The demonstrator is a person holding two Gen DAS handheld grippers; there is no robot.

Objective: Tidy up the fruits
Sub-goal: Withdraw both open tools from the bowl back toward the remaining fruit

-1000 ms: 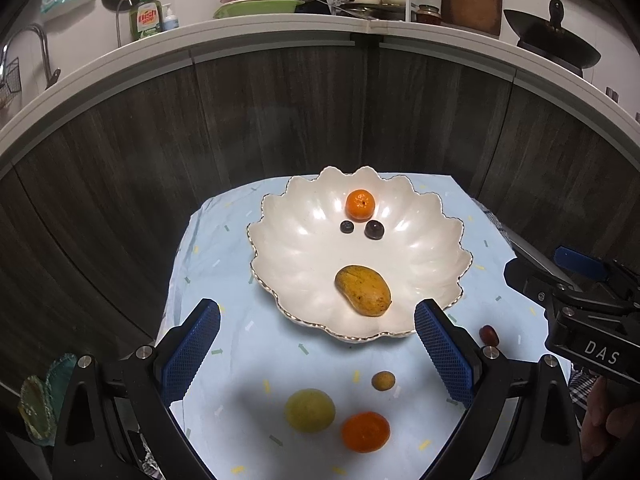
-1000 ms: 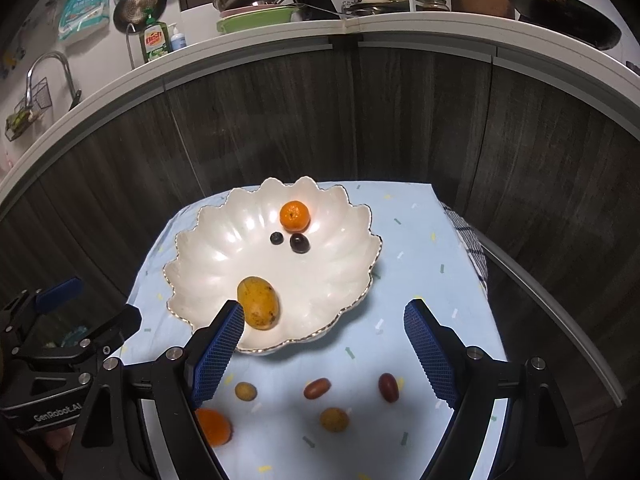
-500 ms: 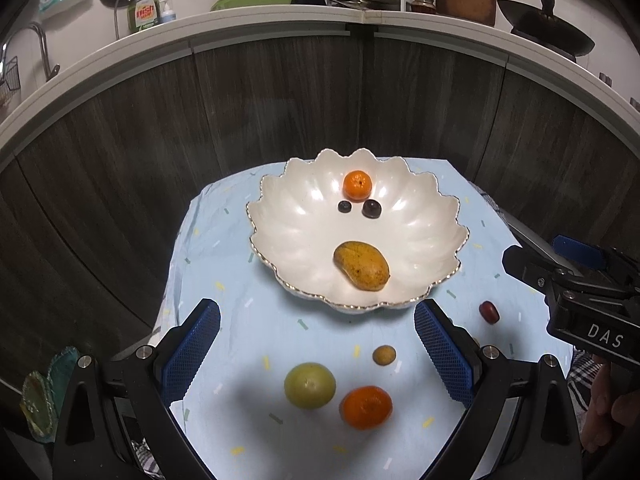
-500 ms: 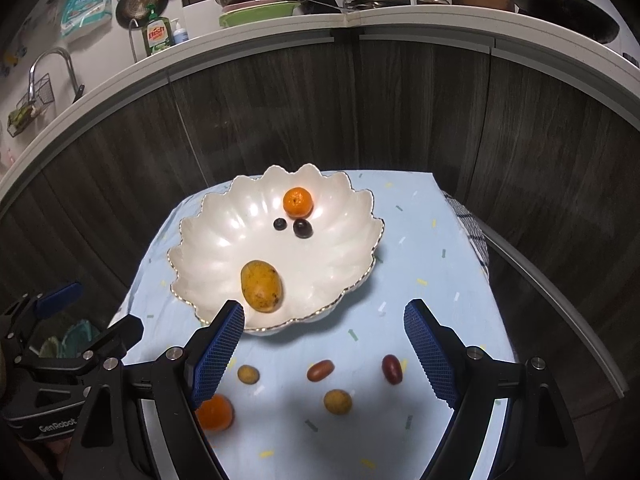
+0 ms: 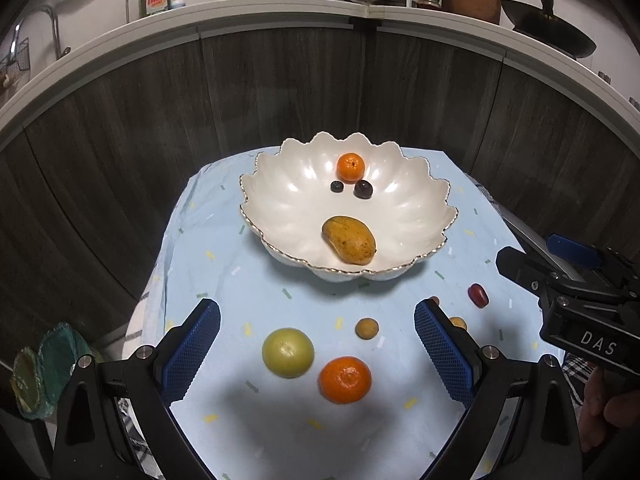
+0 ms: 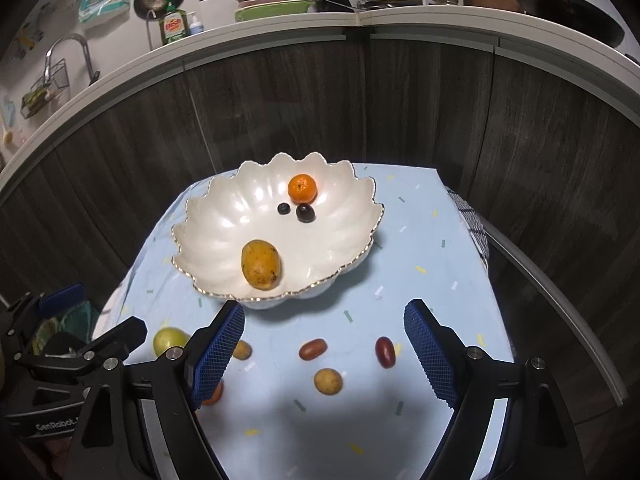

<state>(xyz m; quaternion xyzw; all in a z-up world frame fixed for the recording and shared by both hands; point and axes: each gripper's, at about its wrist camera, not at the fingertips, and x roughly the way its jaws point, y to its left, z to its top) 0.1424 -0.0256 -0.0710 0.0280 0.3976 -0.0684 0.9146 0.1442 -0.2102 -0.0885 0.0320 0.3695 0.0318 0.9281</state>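
Observation:
A white scalloped bowl (image 5: 400,184) (image 6: 224,216) holds a mango (image 5: 349,240) (image 6: 261,264), a small orange (image 5: 350,167) (image 6: 302,188) and two dark berries (image 5: 363,189). On the blue cloth before it lie a green fruit (image 5: 287,353), an orange (image 5: 345,379), a small tan fruit (image 5: 367,328), two red dates (image 6: 313,349) (image 6: 385,352) and a yellow-brown fruit (image 6: 327,381). My left gripper (image 5: 316,348) hangs open above the green fruit and orange. My right gripper (image 6: 324,350) hangs open above the dates. Neither holds anything.
The blue cloth (image 5: 208,264) covers a small table against dark cabinet fronts (image 5: 280,88). The kitchen counter (image 6: 280,28) above carries dishes and a soap bottle. A green mesh item (image 5: 36,376) lies left of the table. A checked towel (image 6: 472,224) hangs off the right edge.
Both grippers have drawn back from the bowl and sunk a little, so more of the loose fruit on the cloth now shows between the fingers. Jaws stay as wide as before.

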